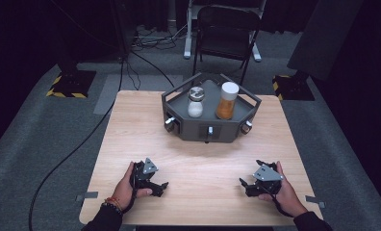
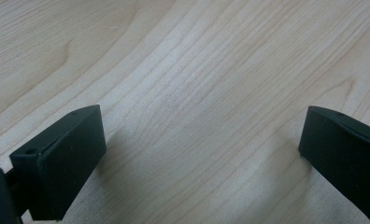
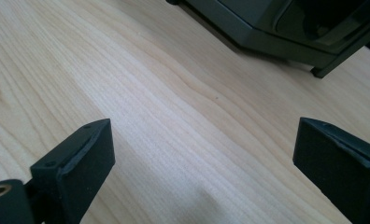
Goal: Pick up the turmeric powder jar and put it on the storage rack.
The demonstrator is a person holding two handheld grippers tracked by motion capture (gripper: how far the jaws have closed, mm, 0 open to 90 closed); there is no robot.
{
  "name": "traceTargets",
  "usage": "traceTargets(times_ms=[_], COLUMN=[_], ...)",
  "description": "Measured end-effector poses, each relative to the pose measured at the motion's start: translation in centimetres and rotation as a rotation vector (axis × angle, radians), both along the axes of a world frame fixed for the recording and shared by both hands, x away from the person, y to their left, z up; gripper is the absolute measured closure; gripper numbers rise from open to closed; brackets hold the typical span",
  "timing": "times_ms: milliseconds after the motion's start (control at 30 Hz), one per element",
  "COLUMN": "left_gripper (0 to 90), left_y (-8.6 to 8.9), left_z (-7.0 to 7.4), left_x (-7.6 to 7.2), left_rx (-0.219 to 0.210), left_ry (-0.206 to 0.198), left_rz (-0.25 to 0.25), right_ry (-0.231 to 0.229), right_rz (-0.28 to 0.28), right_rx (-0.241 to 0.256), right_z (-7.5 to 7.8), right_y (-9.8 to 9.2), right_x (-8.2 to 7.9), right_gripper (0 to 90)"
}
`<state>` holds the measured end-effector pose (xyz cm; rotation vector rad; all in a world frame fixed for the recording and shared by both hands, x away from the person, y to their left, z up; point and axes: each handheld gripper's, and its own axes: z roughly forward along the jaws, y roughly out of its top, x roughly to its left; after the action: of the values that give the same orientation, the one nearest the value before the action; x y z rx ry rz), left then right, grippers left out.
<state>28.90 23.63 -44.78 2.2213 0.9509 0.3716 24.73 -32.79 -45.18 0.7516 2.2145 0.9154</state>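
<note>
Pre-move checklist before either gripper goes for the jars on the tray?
1. Left gripper open: ok, jaws wide apart, nothing between them.
2. Right gripper open: ok, jaws wide apart, nothing held.
3. Both grippers low near the table front edge: ok.
4. Jars upright on tray: ok, the white-filled jar and the orange jar stand apart.
5. Path from grippers to tray free of objects: ok, bare wood between.
6. Jar lids tight: cannot tell.
</note>
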Motion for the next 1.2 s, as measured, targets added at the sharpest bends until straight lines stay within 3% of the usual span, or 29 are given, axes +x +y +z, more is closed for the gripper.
traceTargets(times_ms=[400,800,967,1200], left_gripper=[0.2,0.2,0.2,0.2], left_y=[0.0,0.0,0.0,0.0], left_z=[0.0,0.0,0.0,0.0], left_x=[0.0,0.0,0.0,0.0], left_rx=[0.0,0.001,0.0,0.0], left_ry=[0.0,0.0,0.0,0.001], left_rz=[0.0,0.0,0.0,0.0], right_ry=[0.053,0.097,0.12,0.187], right_rz=[-0.046,-0.067,-0.076,-0.091], right_rx=[0.021,0.004,0.019,0.079], right_z=[-0.1,0.0,0.1,0.1], right_y=[-0.6,-1.1,-1.5,-2.9], right_x=[0.5,1.0,1.3,2.3], right_gripper=[4.9,4.9,4.7,1.8])
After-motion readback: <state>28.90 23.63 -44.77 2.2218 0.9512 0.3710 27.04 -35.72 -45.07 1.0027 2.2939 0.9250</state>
